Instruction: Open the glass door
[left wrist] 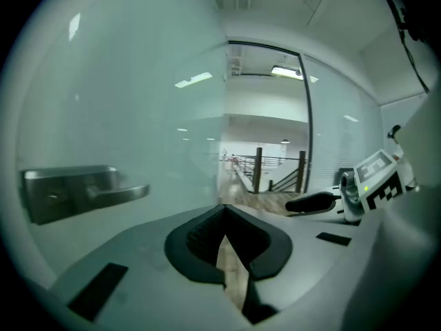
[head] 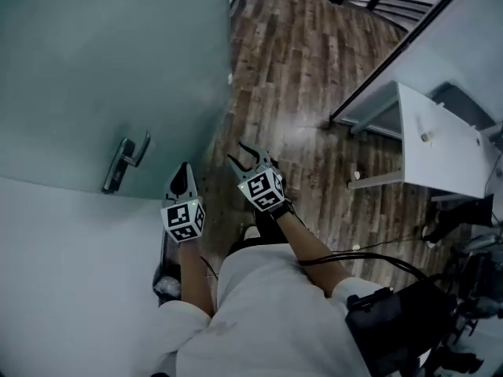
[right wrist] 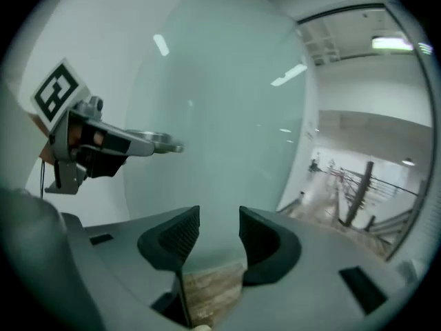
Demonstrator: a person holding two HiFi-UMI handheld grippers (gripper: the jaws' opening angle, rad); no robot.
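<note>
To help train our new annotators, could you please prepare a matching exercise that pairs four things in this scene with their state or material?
Things:
1. left gripper
2. right gripper
3. door handle
4. floor

States:
A. wooden planks
B. jaws apart, nothing between them
C. jaws together, nothing between them
D. metal lever on the glass door, untouched

Pairs: 1-C, 2-B, 3-D, 4-A
</note>
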